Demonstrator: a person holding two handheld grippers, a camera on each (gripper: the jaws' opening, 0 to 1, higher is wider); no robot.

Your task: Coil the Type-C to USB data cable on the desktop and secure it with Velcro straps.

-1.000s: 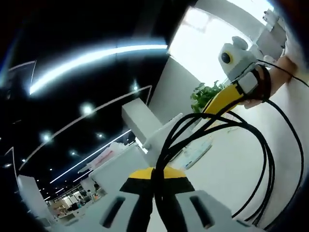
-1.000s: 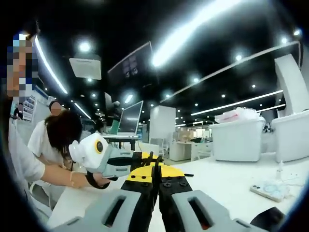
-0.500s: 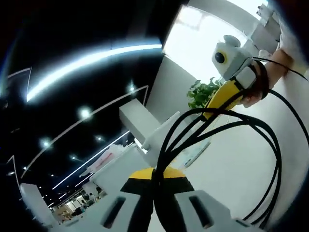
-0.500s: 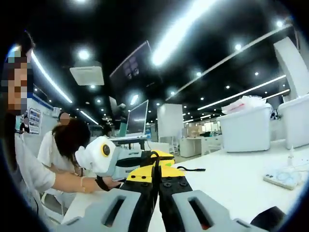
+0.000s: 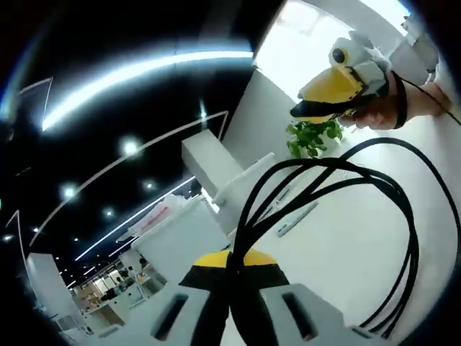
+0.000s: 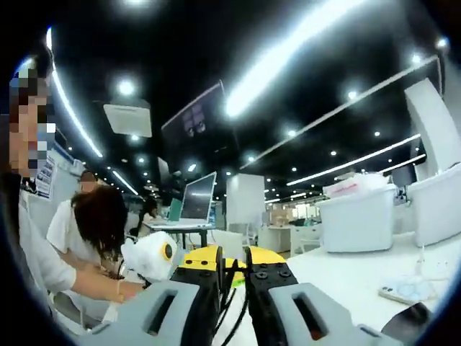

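Left hand-held gripper (image 5: 232,268) clamped on coiled cable (image 5: 360,216); right hand-held gripper (image 6: 232,263) slightly parted, cable strands between.

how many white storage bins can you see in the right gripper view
2: one white bin right of centre on the desk, another bin at the right edge, partly cut off. More may be hidden.

Your ceiling light strips (image 6: 288,65) smear into glaring curved streaks on a dark ceiling, while a window (image 5: 302,36) blows out white.
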